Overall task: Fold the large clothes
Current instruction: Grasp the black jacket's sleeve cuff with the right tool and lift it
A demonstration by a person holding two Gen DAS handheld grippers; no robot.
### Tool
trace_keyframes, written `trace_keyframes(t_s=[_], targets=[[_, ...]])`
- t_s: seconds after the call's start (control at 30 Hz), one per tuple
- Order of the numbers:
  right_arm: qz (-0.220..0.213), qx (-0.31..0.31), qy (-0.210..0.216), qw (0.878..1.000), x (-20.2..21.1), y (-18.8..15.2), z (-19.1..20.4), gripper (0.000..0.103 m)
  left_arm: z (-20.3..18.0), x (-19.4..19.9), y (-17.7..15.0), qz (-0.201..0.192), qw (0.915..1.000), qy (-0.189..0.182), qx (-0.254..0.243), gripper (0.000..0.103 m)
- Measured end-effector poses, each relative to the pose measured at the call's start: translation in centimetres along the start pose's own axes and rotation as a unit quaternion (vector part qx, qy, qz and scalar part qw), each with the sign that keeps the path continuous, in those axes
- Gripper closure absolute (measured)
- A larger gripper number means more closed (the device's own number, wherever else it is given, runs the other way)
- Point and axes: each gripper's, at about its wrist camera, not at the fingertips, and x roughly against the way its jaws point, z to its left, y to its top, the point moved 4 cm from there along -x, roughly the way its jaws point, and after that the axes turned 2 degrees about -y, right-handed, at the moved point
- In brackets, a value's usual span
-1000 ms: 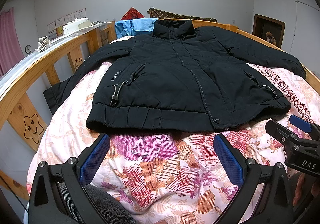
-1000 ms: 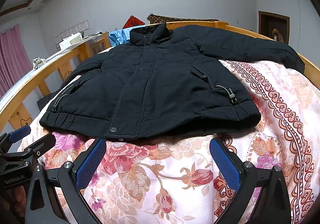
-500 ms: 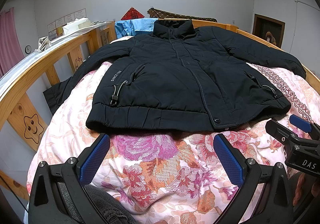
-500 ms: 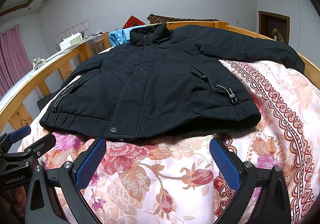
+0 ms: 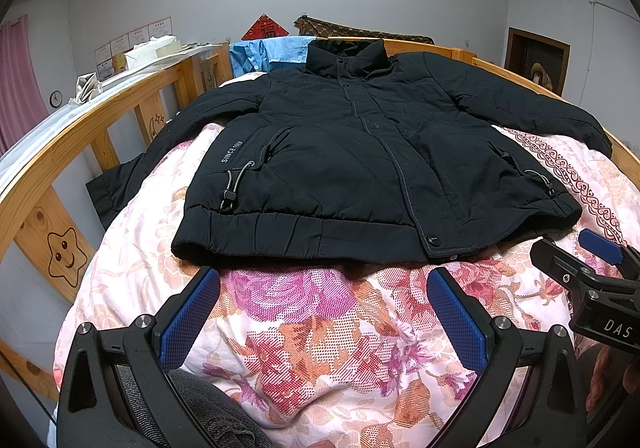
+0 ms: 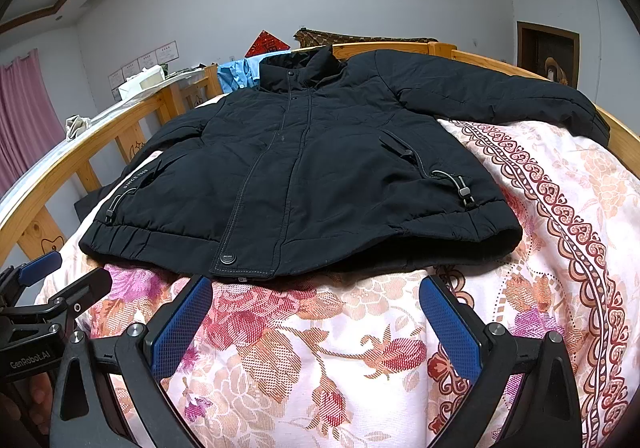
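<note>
A large black padded jacket (image 5: 360, 168) lies flat, front up and closed, on a floral quilt (image 5: 320, 328), collar far, hem near, both sleeves spread out to the sides. It also shows in the right wrist view (image 6: 304, 176). My left gripper (image 5: 323, 312) is open and empty, just short of the hem, left of the snap button. My right gripper (image 6: 316, 324) is open and empty, just short of the hem, right of the snap button. Each gripper shows at the edge of the other's view.
A wooden bed rail (image 5: 80, 140) runs along the left, and another rail (image 6: 616, 128) along the right. A blue shirt (image 5: 272, 52) hangs at the headboard behind the collar. The left sleeve cuff (image 5: 116, 188) droops against the left rail.
</note>
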Motion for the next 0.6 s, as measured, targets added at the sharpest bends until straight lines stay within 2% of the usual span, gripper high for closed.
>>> trace_keyframes(t_s=[0.23, 0.4, 0.5, 0.6], targets=[[0.001, -0.002, -0.006, 1.0, 0.1, 0.0, 0.0, 0.0, 0.0, 0.1, -0.2, 0.002, 1.0, -0.004, 0.001, 0.002], [0.009, -0.013, -0.043, 0.999, -0.3, 0.0, -0.8, 0.0, 0.5, -0.3, 0.0, 0.028, 0.9994, -0.017, 0.01, 0.002], [0.007, -0.029, -0.059, 0.998, 0.2, 0.7, -1.6, 0.0, 0.5, -0.4, 1.4, 0.042, 0.9987, -0.025, 0.015, 0.002], [-0.016, -0.052, -0.09, 0.994, 1.1, 2.5, -3.5, 0.0, 0.8, -1.1, 4.5, 0.038, 0.9989, -0.026, 0.008, 0.002]])
